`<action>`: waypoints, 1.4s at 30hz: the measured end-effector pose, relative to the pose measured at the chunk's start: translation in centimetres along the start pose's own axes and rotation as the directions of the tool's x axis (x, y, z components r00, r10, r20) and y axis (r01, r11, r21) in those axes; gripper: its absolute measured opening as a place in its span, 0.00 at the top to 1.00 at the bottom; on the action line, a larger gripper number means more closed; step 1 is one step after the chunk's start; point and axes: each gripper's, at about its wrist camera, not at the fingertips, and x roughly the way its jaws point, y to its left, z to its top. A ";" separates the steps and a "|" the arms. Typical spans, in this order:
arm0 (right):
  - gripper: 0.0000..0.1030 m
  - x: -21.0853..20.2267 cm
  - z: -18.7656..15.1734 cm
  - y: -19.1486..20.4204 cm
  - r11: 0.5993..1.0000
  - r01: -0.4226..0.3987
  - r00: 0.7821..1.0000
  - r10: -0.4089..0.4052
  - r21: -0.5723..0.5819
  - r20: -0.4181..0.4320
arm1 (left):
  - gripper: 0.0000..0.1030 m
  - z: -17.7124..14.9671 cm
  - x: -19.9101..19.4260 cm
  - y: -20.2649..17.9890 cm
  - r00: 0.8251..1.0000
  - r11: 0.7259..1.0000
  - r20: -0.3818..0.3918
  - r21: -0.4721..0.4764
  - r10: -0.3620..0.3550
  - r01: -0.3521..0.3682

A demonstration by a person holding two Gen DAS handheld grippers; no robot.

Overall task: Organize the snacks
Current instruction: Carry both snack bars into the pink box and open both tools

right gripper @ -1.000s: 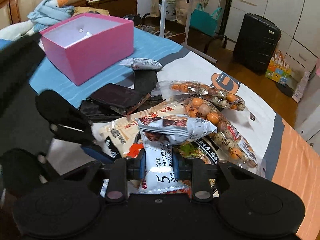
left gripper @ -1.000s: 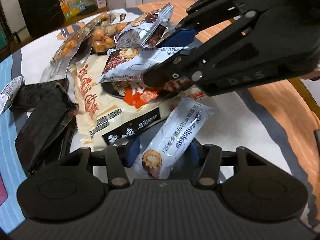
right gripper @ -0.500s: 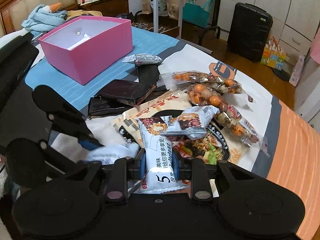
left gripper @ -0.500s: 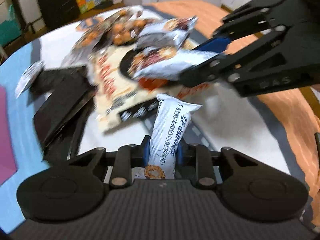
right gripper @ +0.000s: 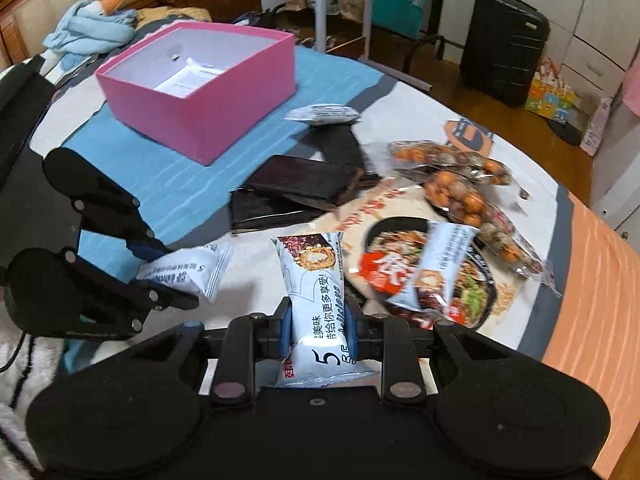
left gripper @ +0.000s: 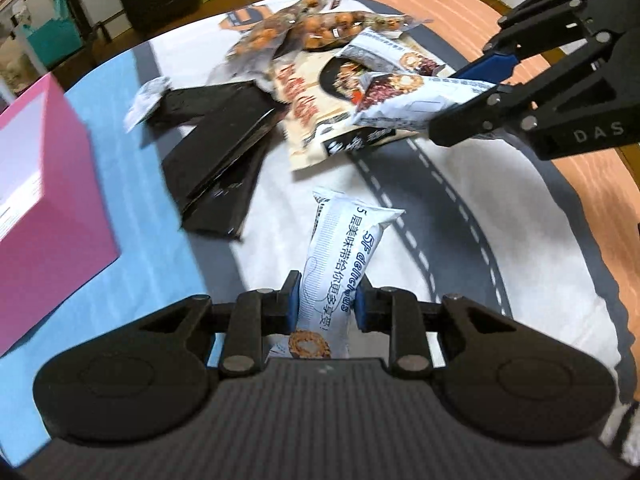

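Note:
My left gripper [left gripper: 326, 304] is shut on a white wafer packet [left gripper: 346, 256], held upright above the table mat. In the right wrist view this gripper [right gripper: 168, 272] hangs at the left with its packet [right gripper: 192, 268]. My right gripper [right gripper: 316, 320] is shut on a second white wafer packet [right gripper: 314, 272]; the left wrist view shows it [left gripper: 472, 96] at the upper right, lifted over the snack pile. An open pink box [right gripper: 224, 120] stands on the blue cloth, its wall [left gripper: 52, 216] close on my left.
The pile holds a big noodle bag [right gripper: 376, 240], a third wafer packet [right gripper: 436, 268], clear bags of orange balls [right gripper: 452, 176], black pouches [right gripper: 296, 188] and a small silver packet [right gripper: 320, 114]. A paper lies inside the box. A black suitcase [right gripper: 504, 44] stands behind.
My left gripper shut on the wafer packet, lifted it off the pile and swung left toward the pink box. The right gripper rose a little with its packet.

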 end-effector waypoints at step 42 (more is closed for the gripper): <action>0.71 15.1 28.2 15.1 0.906 -0.032 0.998 0.048 -0.422 0.027 | 0.76 3.2 -5.6 34.0 0.947 0.815 0.005 -0.512 0.321 -0.273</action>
